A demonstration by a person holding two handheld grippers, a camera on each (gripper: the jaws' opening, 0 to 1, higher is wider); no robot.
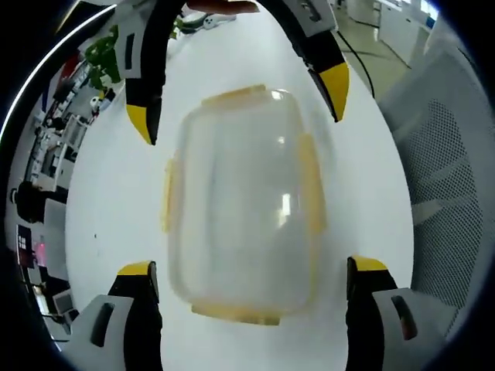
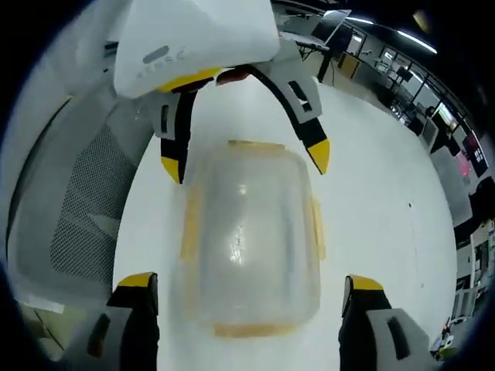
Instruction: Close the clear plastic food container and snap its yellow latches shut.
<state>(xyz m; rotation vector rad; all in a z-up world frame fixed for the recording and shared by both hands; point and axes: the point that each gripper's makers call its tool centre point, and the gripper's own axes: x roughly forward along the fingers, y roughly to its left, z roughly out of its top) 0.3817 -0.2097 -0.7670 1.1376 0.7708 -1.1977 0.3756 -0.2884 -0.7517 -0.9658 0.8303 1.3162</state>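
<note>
A clear plastic food container (image 1: 244,209) with its lid on lies on the white table (image 1: 116,201). Yellow latches run along its edges, one on the long side (image 1: 312,185) and one on the end (image 1: 232,97); I cannot tell whether they are snapped. My left gripper (image 1: 251,268) is open, its jaws either side of the container's near end with a gap on each side. Opposite, my right gripper (image 1: 240,104) is open around the far end. In the right gripper view the container (image 2: 251,243) lies between the open right gripper (image 2: 250,282) and the open left gripper (image 2: 245,161).
A grey mesh chair (image 1: 441,178) stands close to the table's edge, and it shows again in the right gripper view (image 2: 85,201). Office desks and clutter (image 1: 93,62) lie beyond the table. White tabletop (image 2: 387,209) extends around the container.
</note>
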